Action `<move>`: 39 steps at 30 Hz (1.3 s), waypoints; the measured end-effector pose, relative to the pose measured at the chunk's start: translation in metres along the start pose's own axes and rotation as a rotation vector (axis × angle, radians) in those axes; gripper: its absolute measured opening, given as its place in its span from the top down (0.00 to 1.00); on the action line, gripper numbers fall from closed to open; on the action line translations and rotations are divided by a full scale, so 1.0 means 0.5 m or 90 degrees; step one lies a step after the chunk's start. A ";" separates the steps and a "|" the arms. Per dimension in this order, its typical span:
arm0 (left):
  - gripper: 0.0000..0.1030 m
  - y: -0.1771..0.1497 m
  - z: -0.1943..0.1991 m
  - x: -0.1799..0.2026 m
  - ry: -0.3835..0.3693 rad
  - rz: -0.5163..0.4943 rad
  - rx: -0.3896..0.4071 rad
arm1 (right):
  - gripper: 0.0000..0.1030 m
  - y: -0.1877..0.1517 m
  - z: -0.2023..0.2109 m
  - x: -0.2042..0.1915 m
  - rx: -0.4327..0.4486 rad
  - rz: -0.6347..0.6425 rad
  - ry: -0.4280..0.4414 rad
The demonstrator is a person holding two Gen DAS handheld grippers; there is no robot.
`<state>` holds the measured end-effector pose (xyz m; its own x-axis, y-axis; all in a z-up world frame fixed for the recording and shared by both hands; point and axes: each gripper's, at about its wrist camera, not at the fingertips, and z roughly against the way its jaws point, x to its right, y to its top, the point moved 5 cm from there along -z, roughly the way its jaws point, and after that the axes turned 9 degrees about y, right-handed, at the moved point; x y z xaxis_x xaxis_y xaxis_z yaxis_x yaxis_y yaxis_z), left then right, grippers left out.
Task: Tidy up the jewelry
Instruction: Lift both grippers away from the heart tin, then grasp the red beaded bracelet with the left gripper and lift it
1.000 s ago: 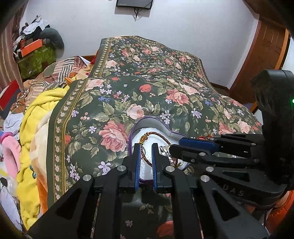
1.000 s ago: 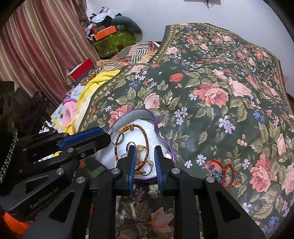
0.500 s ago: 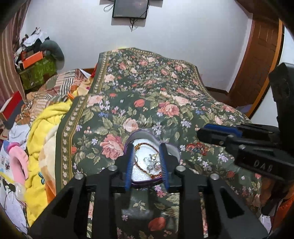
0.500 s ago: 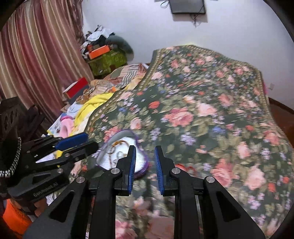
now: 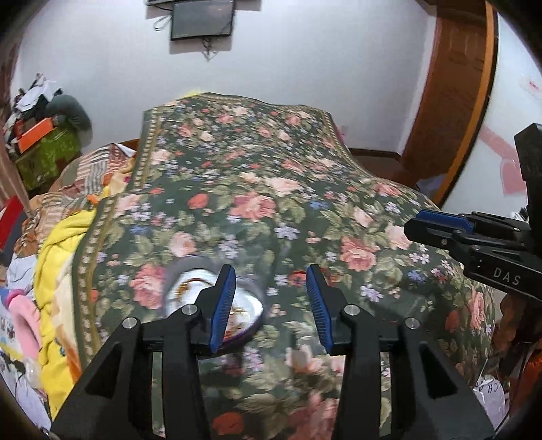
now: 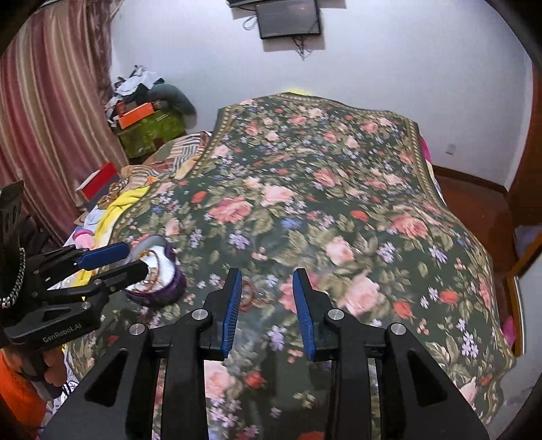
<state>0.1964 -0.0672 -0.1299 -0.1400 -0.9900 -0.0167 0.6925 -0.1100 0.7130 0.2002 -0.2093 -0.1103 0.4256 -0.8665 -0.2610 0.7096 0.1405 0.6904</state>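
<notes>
Both tools up off the bed, nothing gripped. Left tool (image 5: 271, 301): blue pads spread wide, floral bedspread (image 5: 271, 203) visible in the gap. Right tool (image 6: 267, 304): pads also parted, somewhat narrower gap, holding nothing.

Jewelry box (image 6: 159, 281), purple rim with white lining, sits on the bedspread near its left border. In the left wrist view the box (image 5: 189, 284) is partly behind the left finger (image 5: 222, 304), blurred. Gold-and-brown cord pieces (image 6: 154, 267) lie inside on the lining; can't make out individual items. In the right wrist view the left tool (image 6: 130, 260) hangs just over the box, its tips overlapping the near rim; contact can't be told.

Red bracelet (image 6: 249, 291) lies on the bedspread just right of the box, outside it, showing between the right tool's pads. Very blurred.

In the left wrist view the right tool (image 5: 437, 226) comes in from the right edge, well apart from the box.

Yellow blanket (image 5: 57, 270) bunched along the bed's left side. TV (image 6: 288, 17) on the far wall, striped curtain (image 6: 50, 118) at left.
</notes>
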 end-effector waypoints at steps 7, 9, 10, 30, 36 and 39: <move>0.59 -0.025 -0.067 0.078 -0.050 -0.037 -0.061 | 0.73 -0.028 -0.010 0.038 -0.015 -0.024 0.001; 0.59 -0.035 -0.086 0.096 -0.055 -0.049 -0.074 | 0.73 -0.034 -0.015 0.047 -0.020 -0.030 0.004; 0.59 -0.038 -0.094 0.105 -0.057 -0.054 -0.079 | 0.73 -0.036 -0.017 0.050 -0.021 -0.033 0.005; 0.76 -0.052 -0.219 0.141 -0.039 -0.073 -0.127 | 0.73 -0.058 -0.058 0.068 -0.050 -0.047 0.025; 0.85 -0.051 -0.216 0.129 -0.047 -0.058 -0.127 | 0.73 -0.056 -0.056 0.069 -0.047 -0.048 0.023; 0.85 -0.056 -0.194 0.130 -0.046 -0.066 -0.117 | 0.73 -0.053 -0.052 0.069 -0.043 -0.049 0.022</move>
<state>0.2365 -0.1371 -0.2191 -0.2625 -0.9645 -0.0287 0.7880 -0.2315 0.5705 0.2107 -0.2304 -0.1551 0.3864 -0.8590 -0.3358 0.7769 0.1070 0.6204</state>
